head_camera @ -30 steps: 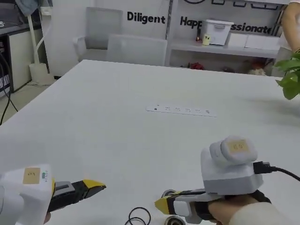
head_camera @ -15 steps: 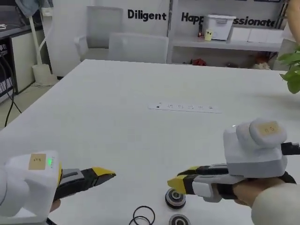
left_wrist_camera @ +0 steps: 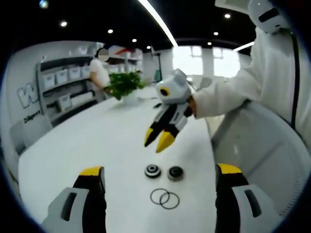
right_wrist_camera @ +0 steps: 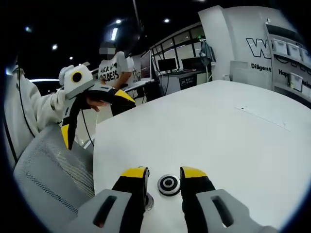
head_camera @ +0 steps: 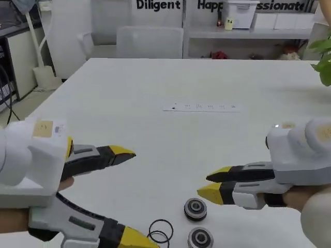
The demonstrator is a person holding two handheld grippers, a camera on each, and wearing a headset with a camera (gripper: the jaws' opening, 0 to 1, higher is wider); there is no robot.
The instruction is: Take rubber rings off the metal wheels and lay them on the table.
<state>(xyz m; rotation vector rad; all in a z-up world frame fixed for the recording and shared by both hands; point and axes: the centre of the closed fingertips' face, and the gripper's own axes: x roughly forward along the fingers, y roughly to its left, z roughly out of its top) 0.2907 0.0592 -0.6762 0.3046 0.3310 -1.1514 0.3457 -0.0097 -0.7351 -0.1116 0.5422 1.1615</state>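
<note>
Right gripper [right_wrist_camera: 163,174], drawn back, half-hides one wheel [right_wrist_camera: 147,201].

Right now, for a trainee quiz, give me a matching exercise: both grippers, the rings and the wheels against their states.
1 left gripper
2 right gripper
3 rings
4 wheels

A two thin loops overlapping on the table
B jaws spread wide
C two discs lying flat, apart from each other
D jaws only slightly apart

Pairs: 1-B, 2-D, 3-A, 4-C

Right hand-held gripper [head_camera: 203,185] cut off at right edge, table strip [head_camera: 201,107] markings illegibly small
</note>
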